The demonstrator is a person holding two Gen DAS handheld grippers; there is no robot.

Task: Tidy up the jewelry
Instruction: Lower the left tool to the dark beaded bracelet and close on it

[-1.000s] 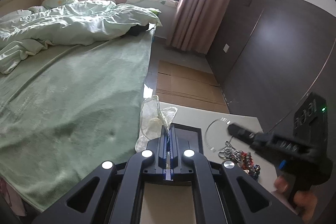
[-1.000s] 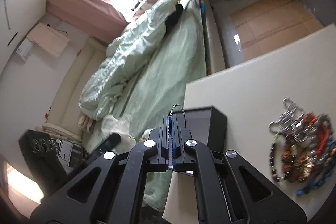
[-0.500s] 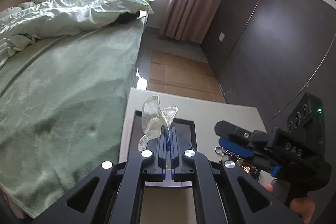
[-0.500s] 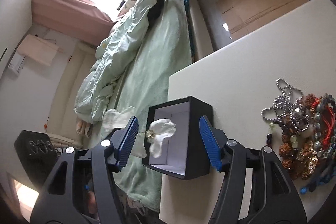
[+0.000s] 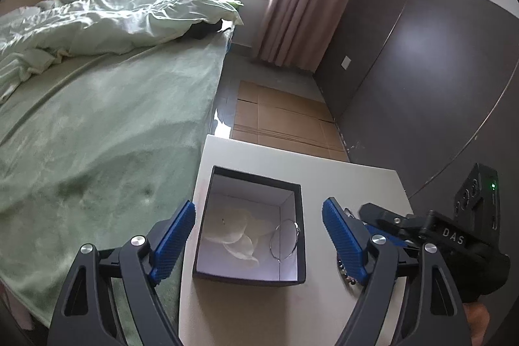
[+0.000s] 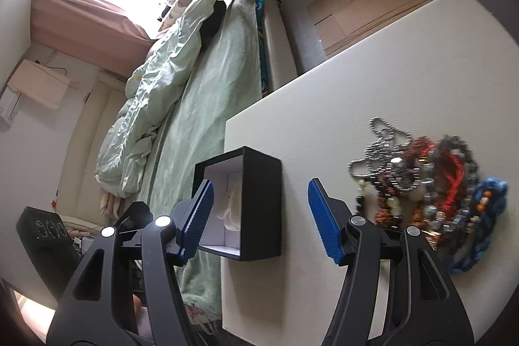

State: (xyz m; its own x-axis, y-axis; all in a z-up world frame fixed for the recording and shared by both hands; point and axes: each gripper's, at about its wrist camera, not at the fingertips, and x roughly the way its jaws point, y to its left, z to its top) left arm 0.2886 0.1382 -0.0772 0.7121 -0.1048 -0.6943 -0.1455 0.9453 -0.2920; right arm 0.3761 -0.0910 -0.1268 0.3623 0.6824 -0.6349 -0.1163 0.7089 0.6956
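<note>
Green bed (image 5: 97,125): it stands along the left edge of the table, with a crumpled quilt (image 5: 107,18) of the same pale green at its far end, near the window.
Table (image 5: 292,307): a cream-white tabletop; its far edge faces sheets of cardboard (image 5: 282,119) that lie flat on the floor.
Box (image 5: 249,229): black outside and white inside, open at the top; it sits at the left edge of the tabletop, near the far left corner.
Jewelry pile (image 6: 431,190): beaded bracelets in red, brown and blue, tangled with a silver ball chain (image 6: 382,151); the pile lies on the tabletop to the right of the box, well apart from it.
Left gripper (image 5: 259,235): its jaws stand wide apart and hold nothing; the box is seen between the two blue pads (image 5: 175,242).
Right gripper (image 6: 259,219): also spread wide and holding nothing; in its own view the near wall of the box lies between the fingers and the jewelry pile is just to the right of the right finger.
Pouch (image 5: 233,235): a white sheer cloth pouch, it lies on the bottom of the box, on the left side.
Bangle (image 5: 285,239): a thin silver ring, it lies inside the box and leans on the right wall, just beside the pouch.
</note>
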